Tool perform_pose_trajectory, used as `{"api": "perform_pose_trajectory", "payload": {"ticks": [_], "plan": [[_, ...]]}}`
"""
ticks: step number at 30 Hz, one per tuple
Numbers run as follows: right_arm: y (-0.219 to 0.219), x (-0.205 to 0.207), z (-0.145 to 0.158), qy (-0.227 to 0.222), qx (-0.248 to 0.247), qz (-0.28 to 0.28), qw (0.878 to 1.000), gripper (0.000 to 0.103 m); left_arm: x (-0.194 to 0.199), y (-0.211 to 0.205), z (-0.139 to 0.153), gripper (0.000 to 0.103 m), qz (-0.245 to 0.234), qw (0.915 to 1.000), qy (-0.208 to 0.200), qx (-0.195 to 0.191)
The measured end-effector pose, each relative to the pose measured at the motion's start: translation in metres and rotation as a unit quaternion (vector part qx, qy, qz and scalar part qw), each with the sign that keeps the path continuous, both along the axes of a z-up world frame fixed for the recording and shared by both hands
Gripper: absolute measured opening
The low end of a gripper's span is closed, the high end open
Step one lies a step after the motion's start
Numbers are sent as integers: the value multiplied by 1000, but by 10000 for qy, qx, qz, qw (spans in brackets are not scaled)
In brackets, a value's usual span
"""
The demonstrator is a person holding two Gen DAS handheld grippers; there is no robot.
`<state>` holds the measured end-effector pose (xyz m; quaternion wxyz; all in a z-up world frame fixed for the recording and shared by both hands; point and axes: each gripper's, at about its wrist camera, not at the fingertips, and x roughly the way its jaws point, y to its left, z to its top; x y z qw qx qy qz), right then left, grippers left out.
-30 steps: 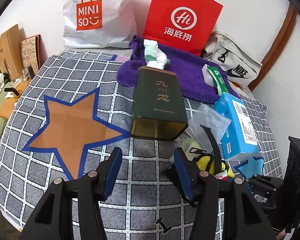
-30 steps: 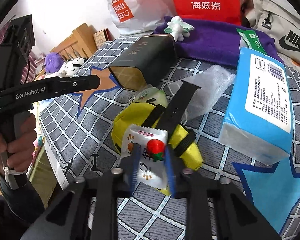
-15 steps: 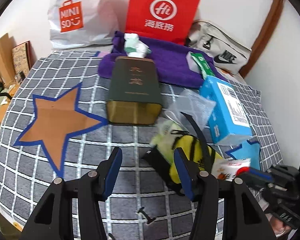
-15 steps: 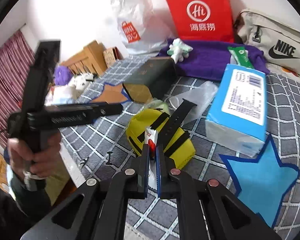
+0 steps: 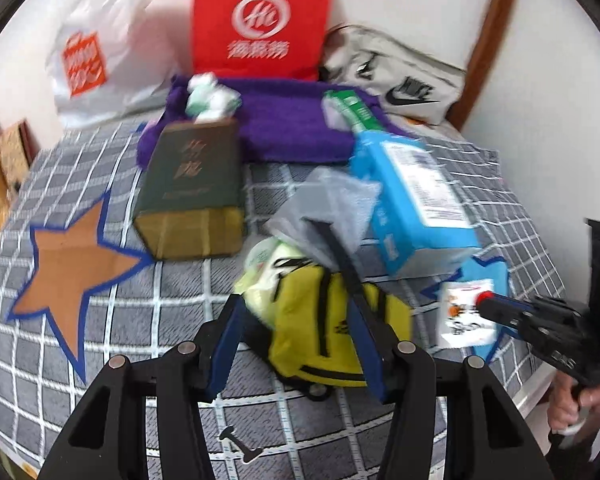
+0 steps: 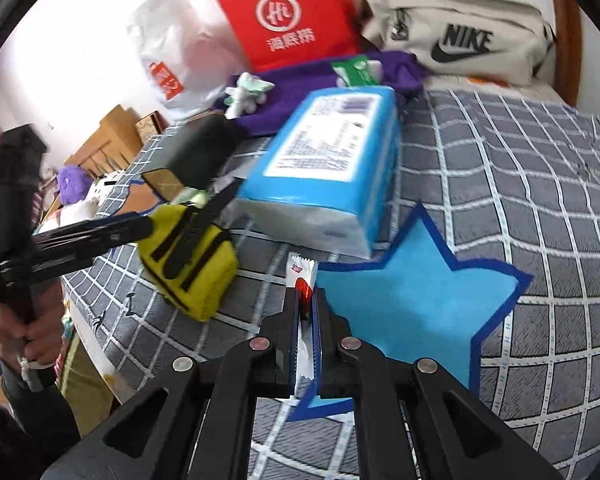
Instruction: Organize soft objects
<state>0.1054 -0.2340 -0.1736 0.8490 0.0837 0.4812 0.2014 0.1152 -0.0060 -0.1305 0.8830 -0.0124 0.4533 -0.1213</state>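
Note:
My right gripper [image 6: 305, 312] is shut on a small white snack packet [image 6: 300, 270] with a red fruit print, held edge-on above the left point of the blue star patch [image 6: 416, 296]. The packet also shows in the left wrist view [image 5: 466, 312], over the blue star [image 5: 496, 272]. My left gripper [image 5: 296, 340] is open, its fingers on either side of the yellow pouch [image 5: 320, 320] with black straps. The pouch [image 6: 192, 268] lies left of my right gripper.
A blue tissue pack [image 5: 412, 208], a dark green box [image 5: 192, 188] and a clear plastic bag [image 5: 324, 208] lie behind the pouch. An orange star patch [image 5: 72, 272] is at left. A purple towel [image 5: 292, 128], red bag [image 5: 260, 20], white bag [image 5: 100, 48] and Nike bag [image 5: 396, 84] stand behind.
My right gripper has carried the snack packet from above the yellow pouch rightwards to the blue star. My left gripper has moved right and forward until its fingers flank the pouch.

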Motion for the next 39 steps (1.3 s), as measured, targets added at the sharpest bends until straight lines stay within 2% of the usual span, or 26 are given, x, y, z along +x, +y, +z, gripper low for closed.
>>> {"api": "perform_pose_trajectory", "payload": {"ticks": [3,5,9,12,16,17,20,29,31,33,34,36,39], "plan": [[-5,3,-6,27,-42,-43,10000,8,-3,-19,4,50,-287,9996,-70,4],[-7,3,-9,46,-22,-52,10000,9,-1,-34,0,50,-410,9991,-21,137],[-11,3,-15,101,71,-27,9999,10,10,-53,-22,50,-333,9978,223,537],[-12,3,-17,123,65,-3,9999,18,14,-62,-31,50,-254,9961,181,829],[-11,3,-18,101,-60,8,9999,23,19,-69,-34,32,-136,9935,107,1128],[-12,3,-18,108,-35,12,9999,23,19,-69,-35,22,-136,9927,76,1197],[-12,4,-18,121,18,12,9999,31,20,-69,-33,20,-198,9940,106,1067],[-4,0,-10,28,20,70,10000,34,6,-39,-10,20,-102,9993,-14,366],[1,-1,-11,49,-31,75,10000,47,2,-32,-3,20,-62,9996,-85,261],[7,-2,-11,69,-57,93,9999,51,-3,-23,3,19,-1,9997,-168,202],[9,-2,-11,75,-56,111,9999,54,-4,-19,6,5,40,9996,-207,200],[15,-3,-13,91,-95,136,9998,60,-8,-8,12,5,95,9996,-259,114],[26,-2,-18,130,-328,148,9993,61,-13,6,19,5,181,9990,-407,96]]}}
